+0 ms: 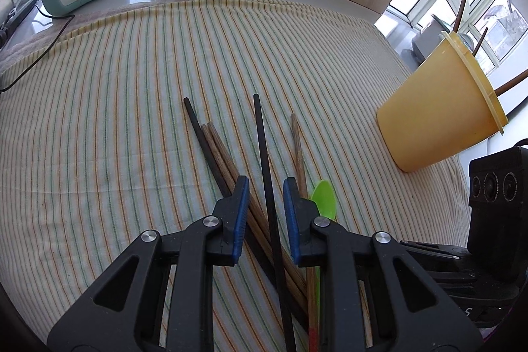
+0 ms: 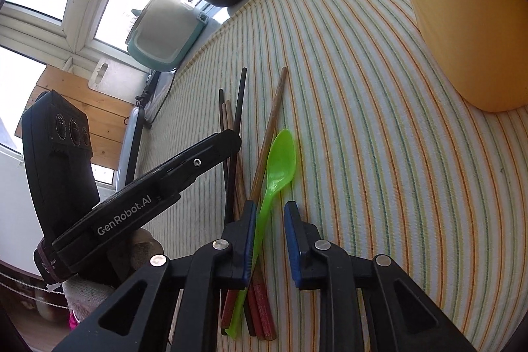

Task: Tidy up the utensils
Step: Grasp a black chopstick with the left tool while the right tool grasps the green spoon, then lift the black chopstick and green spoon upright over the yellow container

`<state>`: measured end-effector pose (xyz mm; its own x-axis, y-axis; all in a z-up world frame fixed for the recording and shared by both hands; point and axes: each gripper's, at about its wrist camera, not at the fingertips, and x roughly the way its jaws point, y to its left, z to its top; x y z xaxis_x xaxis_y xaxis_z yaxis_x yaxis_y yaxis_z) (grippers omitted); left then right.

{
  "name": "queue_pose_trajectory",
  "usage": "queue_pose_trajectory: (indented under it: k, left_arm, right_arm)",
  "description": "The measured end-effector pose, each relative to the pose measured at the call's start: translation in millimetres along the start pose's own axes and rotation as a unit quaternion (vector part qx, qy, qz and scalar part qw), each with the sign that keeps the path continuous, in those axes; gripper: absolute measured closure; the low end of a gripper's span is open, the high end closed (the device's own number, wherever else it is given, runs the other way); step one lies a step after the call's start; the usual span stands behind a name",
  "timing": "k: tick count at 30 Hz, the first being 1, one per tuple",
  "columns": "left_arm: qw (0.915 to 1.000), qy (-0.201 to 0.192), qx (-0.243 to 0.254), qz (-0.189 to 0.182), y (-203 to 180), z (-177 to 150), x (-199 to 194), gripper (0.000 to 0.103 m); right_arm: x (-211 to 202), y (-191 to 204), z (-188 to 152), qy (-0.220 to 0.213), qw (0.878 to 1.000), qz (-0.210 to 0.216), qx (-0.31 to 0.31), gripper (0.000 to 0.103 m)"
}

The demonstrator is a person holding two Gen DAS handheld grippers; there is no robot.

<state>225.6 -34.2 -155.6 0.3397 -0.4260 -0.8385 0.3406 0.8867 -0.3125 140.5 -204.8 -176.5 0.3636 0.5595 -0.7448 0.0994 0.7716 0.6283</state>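
Left wrist view: the left gripper (image 1: 263, 190) hangs low over the striped cloth (image 1: 132, 88) on the bench, its jaws narrowly parted with a black chopstick (image 1: 264, 154) running between them, neither pad pressing it. Brown chopsticks (image 1: 224, 154) lie beside it (fanned in a loose pile), near the cloth's near edge. A yellow cup (image 1: 442, 108) with chopsticks in it stands toward the right edge. In the right wrist view, the right gripper (image 2: 270, 210) straddles the green spoon (image 2: 280, 160), whose handle lies against one pad, the other pad clear.
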Motion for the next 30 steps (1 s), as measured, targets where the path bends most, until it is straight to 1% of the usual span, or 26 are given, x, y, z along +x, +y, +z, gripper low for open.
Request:
queue_pose_trajectory:
  k: [3, 9, 14, 16, 19, 25, 30]
  left_arm:
    - [1.0, 0.001, 0.0, 0.002, 1, 1, 3, 0.087]
    - [1.0, -0.003, -0.003, -0.001, 2, 3, 5, 0.087]
    - [1.0, -0.005, 0.0, 0.001, 1, 3, 6, 0.088]
    - [1.0, -0.006, 0.001, 0.004, 1, 4, 6, 0.094]
    - [1.0, -0.008, -0.002, 0.004, 2, 4, 7, 0.097]
    - [0.9999, -0.013, -0.008, 0.001, 4, 3, 2, 0.098]
    - [0.9996, -0.022, -0.015, -0.002, 7, 0, -10, 0.098]
  right_arm:
    - [2, 0, 0, -0.002, 1.0, 0.0, 0.004, 0.088]
    - [6, 4, 3, -0.008, 1.0, -0.005, 0.007, 0.089]
    - [9, 7, 5, -0.011, 1.0, -0.016, -0.003, 0.096]
    - [8, 6, 5, -0.011, 1.0, -0.016, -0.002, 0.098]
    - [7, 4, 5, -0.012, 1.0, -0.015, 0.001, 0.099]
    - [2, 2, 2, -0.013, 1.0, -0.015, 0.0, 0.1]
    - [-4, 4, -1, -0.017, 1.0, -0.014, -0.008, 0.1]
